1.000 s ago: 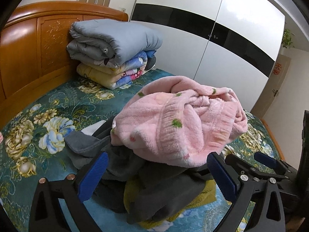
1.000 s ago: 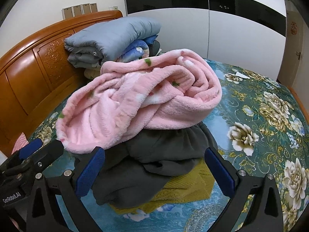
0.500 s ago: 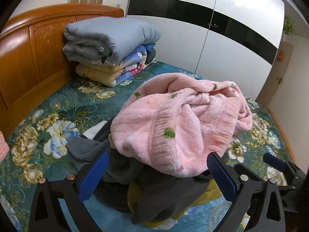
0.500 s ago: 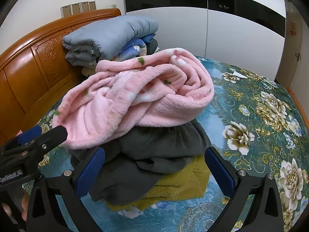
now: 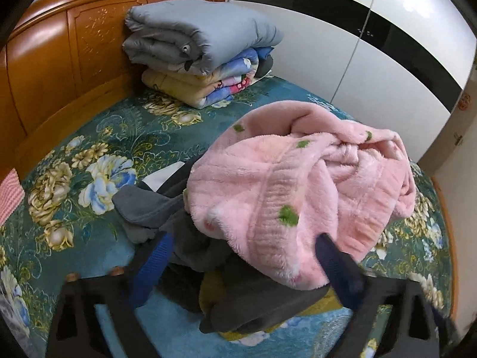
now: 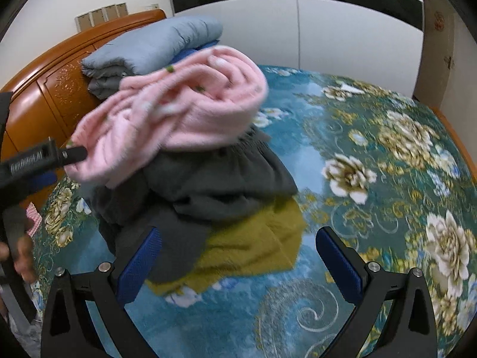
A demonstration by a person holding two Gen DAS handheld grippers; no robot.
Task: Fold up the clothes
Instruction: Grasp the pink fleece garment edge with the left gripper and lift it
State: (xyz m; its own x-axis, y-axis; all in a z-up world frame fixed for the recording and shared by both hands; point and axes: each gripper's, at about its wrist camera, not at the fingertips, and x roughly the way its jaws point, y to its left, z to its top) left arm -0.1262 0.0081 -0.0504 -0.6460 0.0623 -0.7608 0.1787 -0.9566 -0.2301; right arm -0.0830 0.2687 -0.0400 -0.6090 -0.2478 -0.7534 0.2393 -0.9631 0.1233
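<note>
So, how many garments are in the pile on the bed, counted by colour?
Fluffy pink fleece garment: 1
Dark grey garments: at least 1; folds hide whether there are more
Olive-yellow knitted garment: 1
Total: at least 3

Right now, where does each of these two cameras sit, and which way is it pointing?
Left wrist view: sits on the left gripper, open, facing the pink fleece on the clothes pile and the headboard.
Right wrist view: sits on the right gripper, open, facing the pile across the bed; the left gripper and a hand show at left.
Shared: pink fleece, grey garment, folded quilts.
</note>
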